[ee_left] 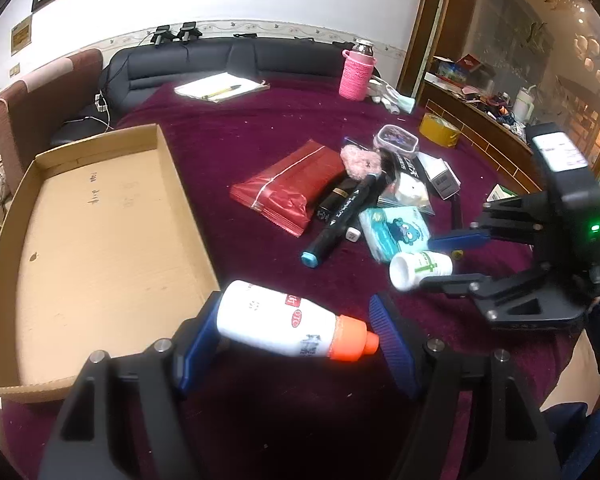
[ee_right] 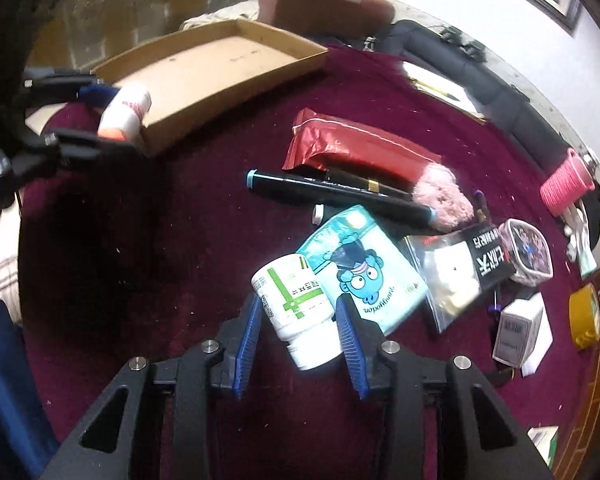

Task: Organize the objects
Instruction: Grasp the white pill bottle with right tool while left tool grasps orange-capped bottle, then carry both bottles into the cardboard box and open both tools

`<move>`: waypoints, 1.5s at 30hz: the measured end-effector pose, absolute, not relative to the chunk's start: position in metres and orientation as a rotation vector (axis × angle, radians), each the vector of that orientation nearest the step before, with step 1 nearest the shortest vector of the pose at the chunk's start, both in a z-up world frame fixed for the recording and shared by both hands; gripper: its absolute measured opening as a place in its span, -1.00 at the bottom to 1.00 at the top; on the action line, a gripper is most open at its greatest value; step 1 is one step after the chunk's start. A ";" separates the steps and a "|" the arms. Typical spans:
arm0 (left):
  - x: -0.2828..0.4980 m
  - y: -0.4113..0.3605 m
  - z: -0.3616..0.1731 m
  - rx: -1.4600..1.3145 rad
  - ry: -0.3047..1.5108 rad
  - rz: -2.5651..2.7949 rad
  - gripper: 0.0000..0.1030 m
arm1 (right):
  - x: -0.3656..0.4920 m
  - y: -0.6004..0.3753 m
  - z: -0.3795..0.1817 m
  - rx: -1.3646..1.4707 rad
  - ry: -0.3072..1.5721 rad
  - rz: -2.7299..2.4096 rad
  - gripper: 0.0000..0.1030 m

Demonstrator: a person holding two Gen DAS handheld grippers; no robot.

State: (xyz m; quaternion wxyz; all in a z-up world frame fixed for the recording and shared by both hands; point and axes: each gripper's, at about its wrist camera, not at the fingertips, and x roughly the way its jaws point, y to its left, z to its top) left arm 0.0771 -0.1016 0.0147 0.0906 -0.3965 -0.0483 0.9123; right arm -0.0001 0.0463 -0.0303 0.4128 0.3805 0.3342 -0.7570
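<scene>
A white bottle with an orange cap (ee_left: 268,320) lies lengthwise between the blue pads of my left gripper (ee_left: 296,322), which is shut on it beside the near corner of the cardboard tray (ee_left: 100,240). In the right wrist view the same bottle (ee_right: 124,114) hangs in the left gripper (ee_right: 114,116) at the tray's (ee_right: 220,64) corner. My right gripper (ee_right: 298,304) is shut on a white pill bottle with a green cross (ee_right: 296,308), its pads against both sides, just over the maroon cloth. The left wrist view shows that pill bottle (ee_left: 420,270) in the right gripper (ee_left: 428,262).
A pile lies on the maroon cloth: a red foil packet (ee_left: 288,184), a black marker (ee_left: 340,220), a teal tissue pack (ee_left: 396,232), a pink fluffy item (ee_left: 360,162), a small white box (ee_left: 442,178). Farther back stand a pink bottle (ee_left: 356,74) and a notepad (ee_left: 220,88).
</scene>
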 end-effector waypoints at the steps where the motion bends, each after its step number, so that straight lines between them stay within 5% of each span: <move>1: 0.078 -0.103 0.015 -1.177 -0.149 2.715 0.41 | -0.001 0.047 -0.030 0.966 0.826 -1.907 -0.17; 12: 0.078 -0.109 0.017 -1.166 -0.176 2.722 0.41 | -0.007 0.038 -0.042 1.013 0.893 -1.933 -0.21; 29: 0.082 -0.136 0.035 -1.140 -0.207 2.777 0.41 | -0.036 0.028 0.025 1.129 0.324 -1.941 -0.24; 45: 0.033 -0.232 0.087 -1.204 -0.134 2.859 0.41 | -0.099 -0.126 0.063 1.198 0.146 -1.890 -0.24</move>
